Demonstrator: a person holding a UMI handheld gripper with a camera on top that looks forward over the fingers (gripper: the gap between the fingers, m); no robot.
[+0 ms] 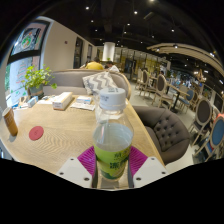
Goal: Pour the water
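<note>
A clear plastic water bottle (112, 135) with a white cap and a green label stands upright between my fingers, held above the wooden table (60, 135). My gripper (112, 163) is shut on the bottle, and the pink pads (88, 160) press on the label at both sides. The bottle's base is hidden below the fingers. No cup or glass shows in the gripper view.
A red round coaster (36, 132) lies on the table to the left. A white box (62, 99) and papers sit farther back, beside a potted plant (38, 78). A grey tufted armchair (168, 128) stands to the right, with more chairs beyond.
</note>
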